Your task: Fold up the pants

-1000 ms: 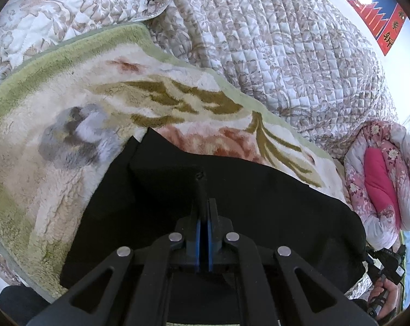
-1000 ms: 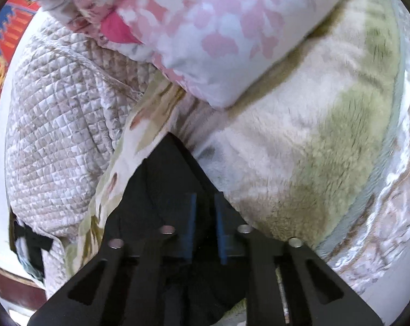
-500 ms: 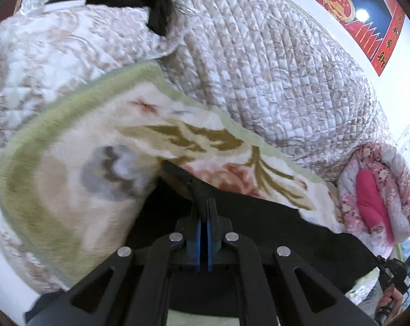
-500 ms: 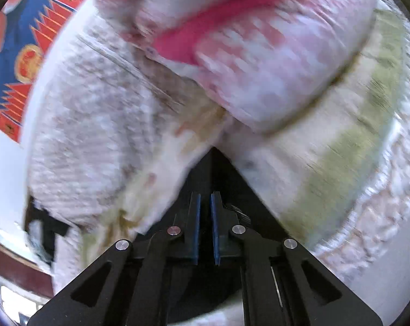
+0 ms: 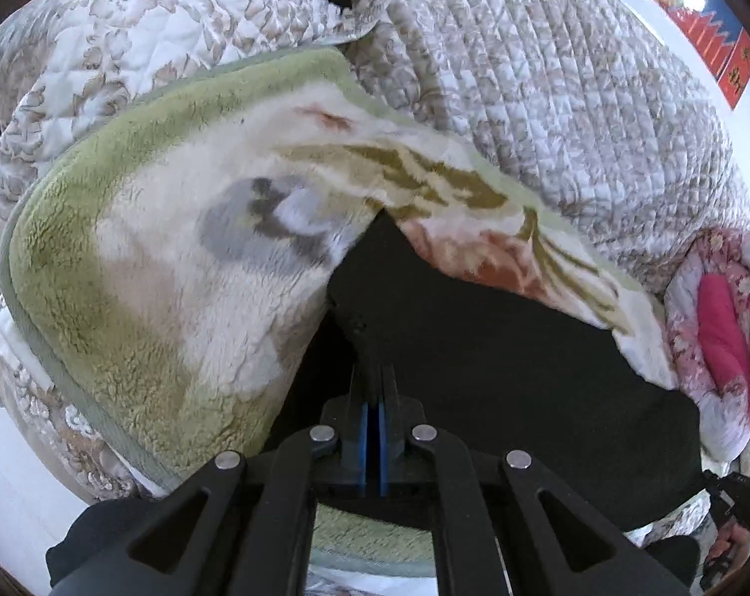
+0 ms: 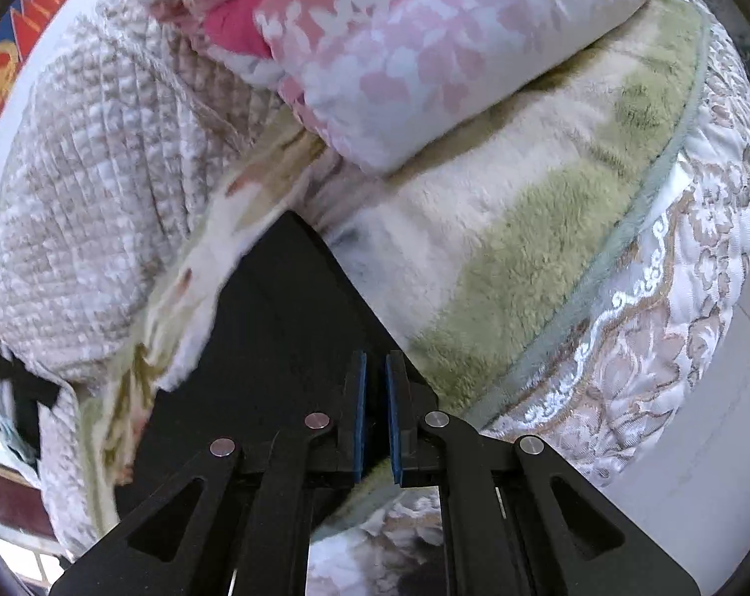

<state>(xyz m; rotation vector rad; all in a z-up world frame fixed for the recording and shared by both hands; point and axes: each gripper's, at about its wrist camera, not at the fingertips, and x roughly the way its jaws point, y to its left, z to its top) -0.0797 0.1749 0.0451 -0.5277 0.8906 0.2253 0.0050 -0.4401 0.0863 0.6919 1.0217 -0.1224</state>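
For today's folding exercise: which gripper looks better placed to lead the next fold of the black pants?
Neither clearly: left gripper and right gripper each pinch a lifted corner of the black pants.

Ahead of the left tool [image 5: 374, 372] the fleece blanket [image 5: 176, 268] lay open toward the quilted bedding [image 5: 549, 89], which rose as a barrier beyond. Ahead of the right tool [image 6: 374, 372] a rolled pink quilt [image 6: 424, 49] sat on the blanket and blocked the far side; the green border to its right stayed free.
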